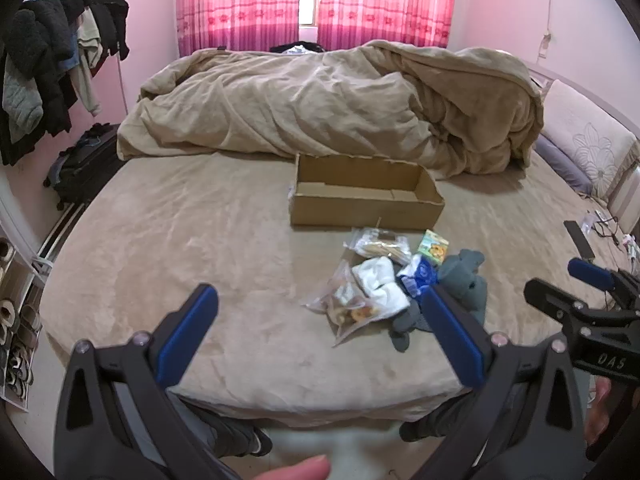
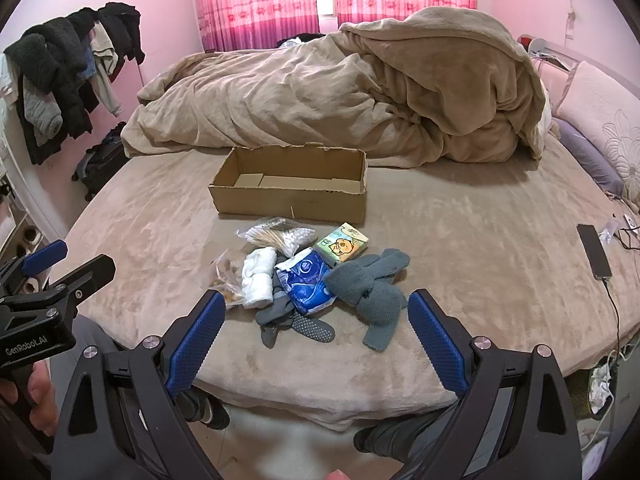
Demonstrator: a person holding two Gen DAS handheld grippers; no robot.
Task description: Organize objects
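Observation:
An open, empty cardboard box (image 1: 366,202) (image 2: 292,190) sits on the bed. In front of it lies a small pile: a bag of cotton swabs (image 2: 276,236), a tissue pack (image 2: 341,245), white rolled socks (image 2: 258,276), a blue packet (image 2: 306,280), grey gloves (image 2: 370,284), dark grey socks (image 2: 294,320) and a clear snack bag (image 1: 348,312). My left gripper (image 1: 320,300) is open and empty, held above the bed's near edge to the left of the pile. My right gripper (image 2: 314,308) is open and empty, just short of the pile.
A rumpled tan duvet (image 2: 360,92) fills the back of the bed behind the box. A phone (image 2: 594,250) on a cable lies at the right edge. Pillows (image 2: 600,120) are at right. A clothes rack (image 2: 68,68) and a suitcase (image 2: 102,164) stand at left.

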